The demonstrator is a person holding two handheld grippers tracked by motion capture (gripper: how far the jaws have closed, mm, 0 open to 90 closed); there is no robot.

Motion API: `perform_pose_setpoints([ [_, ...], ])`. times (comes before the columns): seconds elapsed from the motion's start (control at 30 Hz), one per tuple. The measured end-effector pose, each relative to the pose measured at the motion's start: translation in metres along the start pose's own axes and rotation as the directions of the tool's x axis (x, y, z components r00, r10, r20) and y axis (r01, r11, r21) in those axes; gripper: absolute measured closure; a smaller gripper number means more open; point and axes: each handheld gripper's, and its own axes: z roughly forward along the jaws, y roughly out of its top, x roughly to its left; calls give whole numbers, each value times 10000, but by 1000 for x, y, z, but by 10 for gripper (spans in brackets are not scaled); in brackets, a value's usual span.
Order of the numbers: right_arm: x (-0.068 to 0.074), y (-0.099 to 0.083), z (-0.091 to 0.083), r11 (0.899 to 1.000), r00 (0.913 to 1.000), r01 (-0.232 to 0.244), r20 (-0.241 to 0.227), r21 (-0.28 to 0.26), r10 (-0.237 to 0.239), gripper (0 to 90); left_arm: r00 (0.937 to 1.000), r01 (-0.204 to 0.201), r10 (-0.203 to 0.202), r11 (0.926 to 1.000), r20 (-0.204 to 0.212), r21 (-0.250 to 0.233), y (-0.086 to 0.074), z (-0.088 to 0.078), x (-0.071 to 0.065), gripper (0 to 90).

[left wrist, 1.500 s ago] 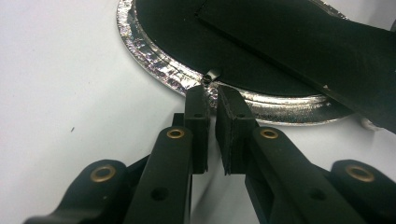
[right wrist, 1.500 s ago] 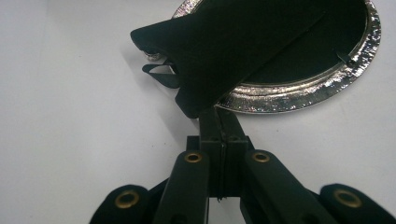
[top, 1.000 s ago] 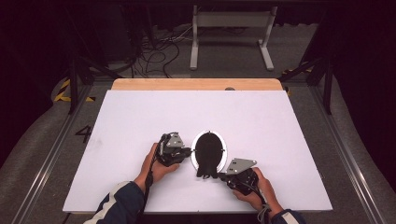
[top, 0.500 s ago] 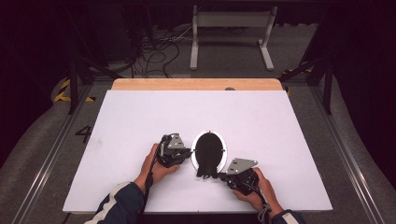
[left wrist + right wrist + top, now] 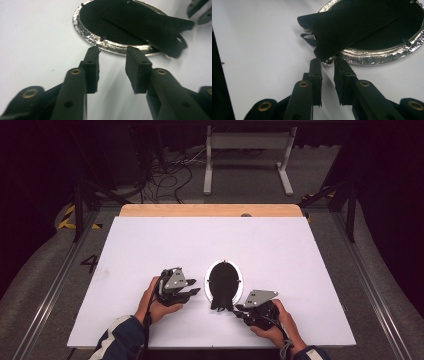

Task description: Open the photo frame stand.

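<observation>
An oval picture frame [image 5: 224,280] lies face down on the table [image 5: 300,260], its black stand [image 5: 352,27] swung out. The left gripper [image 5: 112,53] has just been opening; its jaws stand apart and empty, the silver rim just ahead. The right gripper [image 5: 327,62] has also just been opening, its narrow gap empty under the stand's tip. This looks like a release; next, both should back away.

A white board [image 5: 210,250] is laid over the table; a strip of bare wood [image 5: 210,210] is left exposed along its far edge. A white metal stand [image 5: 248,150] and tangled cables [image 5: 167,167] are seen on the far floor.
</observation>
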Motion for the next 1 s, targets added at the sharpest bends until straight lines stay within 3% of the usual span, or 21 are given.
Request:
perform_pose_setpoints([
  [0.27, 1, 0, 3, 9991, 9999, -107, -27, 399, 108, 714, 9997, -150, 152, 9999, -216, 57, -28, -36, -11, 416],
  [0.37, 2, 1, 5, 9988, 10000, -36, -52, 491, 39, 713, 9994, 122, -122, 9999, -334, 2, -43, -50, -14, 334],
  [0.43, 2, 1, 6, 9989, 10000, -26, -42, 472, 28, 704, 9970, 689, -690, 9976, -345, -57, -53, -57, -15, 273],
  [0.47, 2, 2, 6, 9988, 10000, -75, -7, 487, 75, 702, 9966, 740, -740, 9973, -365, -6, -56, -59, -15, 238],
  [0.73, 2, 4, 9, 9988, 9998, -166, 59, 455, 164, 744, 9894, 1267, -1240, 9914, -755, 316, -83, -86, -24, 200],
  [1.0, 0, 7, 10, 9950, 9971, -762, 67, 639, 759, 747, 9822, 1611, -1563, 9861, -1041, 395, -98, -100, -26, 192],
])
